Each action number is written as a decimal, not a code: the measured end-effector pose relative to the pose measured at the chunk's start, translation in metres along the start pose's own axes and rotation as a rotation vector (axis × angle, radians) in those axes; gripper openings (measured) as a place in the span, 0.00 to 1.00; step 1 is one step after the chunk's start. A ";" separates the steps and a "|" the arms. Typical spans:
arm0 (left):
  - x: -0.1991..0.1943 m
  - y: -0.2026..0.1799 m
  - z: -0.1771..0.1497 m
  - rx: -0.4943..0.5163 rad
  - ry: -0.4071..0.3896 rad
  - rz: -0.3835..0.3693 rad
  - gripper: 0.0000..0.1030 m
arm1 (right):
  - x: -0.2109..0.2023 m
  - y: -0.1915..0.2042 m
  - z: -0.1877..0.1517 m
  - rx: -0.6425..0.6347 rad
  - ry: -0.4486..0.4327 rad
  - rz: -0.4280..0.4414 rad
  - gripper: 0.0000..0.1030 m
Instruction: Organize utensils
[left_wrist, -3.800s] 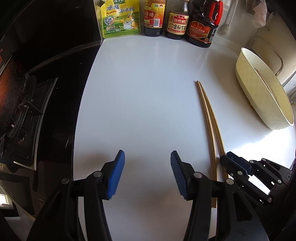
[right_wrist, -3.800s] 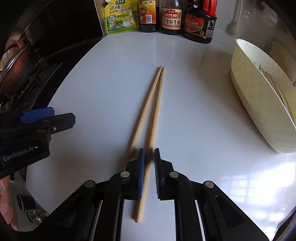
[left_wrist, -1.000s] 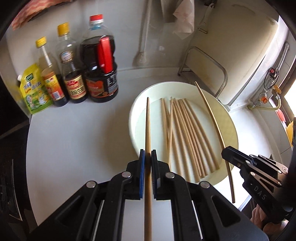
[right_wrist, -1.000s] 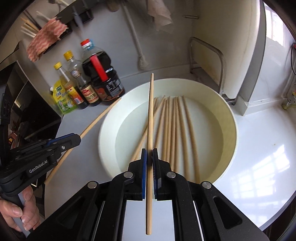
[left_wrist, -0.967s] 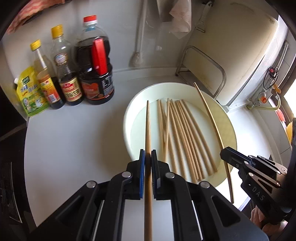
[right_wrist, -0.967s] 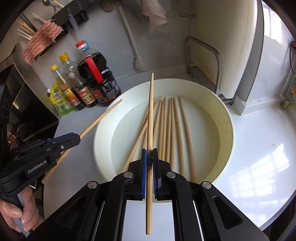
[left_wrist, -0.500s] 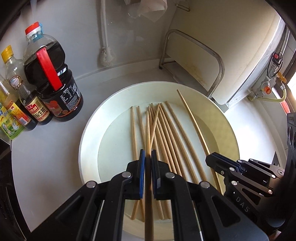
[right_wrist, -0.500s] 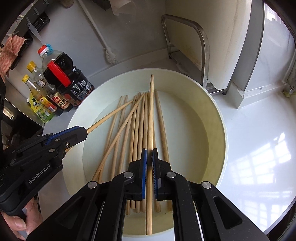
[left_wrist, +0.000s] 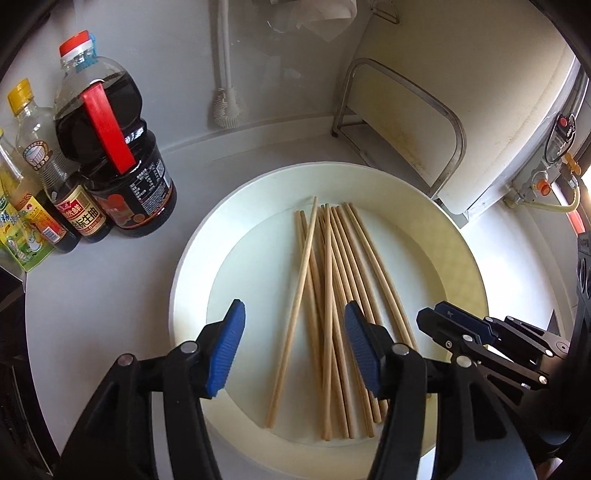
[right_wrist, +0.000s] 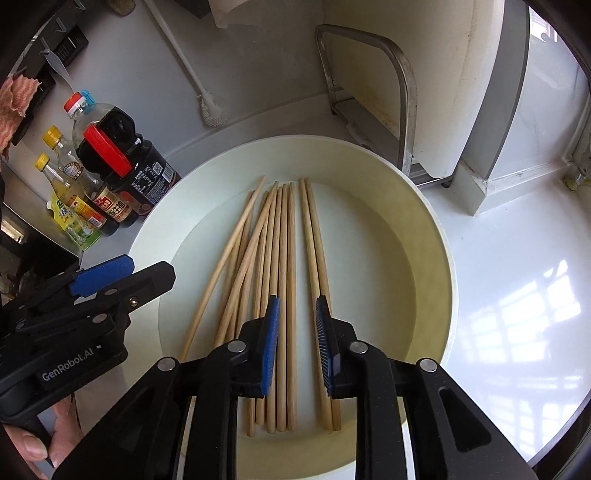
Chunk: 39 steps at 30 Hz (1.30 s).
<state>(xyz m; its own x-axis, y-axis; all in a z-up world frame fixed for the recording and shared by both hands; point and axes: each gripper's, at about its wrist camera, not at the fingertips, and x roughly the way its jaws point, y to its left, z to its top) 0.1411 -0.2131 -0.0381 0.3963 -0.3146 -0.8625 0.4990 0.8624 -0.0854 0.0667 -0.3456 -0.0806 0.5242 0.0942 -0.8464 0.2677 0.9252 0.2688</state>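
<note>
Several wooden chopsticks (left_wrist: 328, 295) lie side by side in a cream round basin (left_wrist: 461, 266) on the white counter. One chopstick (left_wrist: 295, 306) lies slanted at the left of the pile. My left gripper (left_wrist: 293, 343) is open and empty just above the basin's near side. My right gripper (right_wrist: 295, 343) is open and empty above the same chopsticks (right_wrist: 284, 280) in the basin (right_wrist: 424, 236). The left gripper also shows in the right wrist view (right_wrist: 99, 277), at the basin's left rim. The right gripper shows in the left wrist view (left_wrist: 454, 321), at the basin's right.
Sauce bottles (left_wrist: 110, 155) and a yellow seasoning pouch (left_wrist: 18, 236) stand left of the basin. A white brush (left_wrist: 227, 107) leans on the back wall. A metal rack with a white board (left_wrist: 413, 122) stands behind the basin at the right.
Both grippers have opened and let go of their chopsticks, which now lie in the basin with the others. Both grippers have moved closer over the basin.
</note>
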 end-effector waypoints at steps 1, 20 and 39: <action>-0.002 0.001 -0.001 -0.003 -0.001 0.007 0.54 | -0.002 0.000 -0.001 -0.001 -0.003 -0.002 0.19; -0.040 -0.002 -0.022 0.013 -0.040 0.043 0.59 | -0.043 0.014 -0.026 -0.019 -0.055 -0.047 0.29; -0.057 -0.003 -0.033 0.023 -0.059 0.064 0.73 | -0.053 0.012 -0.033 -0.002 -0.067 -0.070 0.39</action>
<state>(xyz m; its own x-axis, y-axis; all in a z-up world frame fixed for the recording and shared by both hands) 0.0918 -0.1845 -0.0057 0.4727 -0.2823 -0.8348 0.4880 0.8727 -0.0188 0.0156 -0.3273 -0.0474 0.5573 0.0041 -0.8303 0.3040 0.9296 0.2086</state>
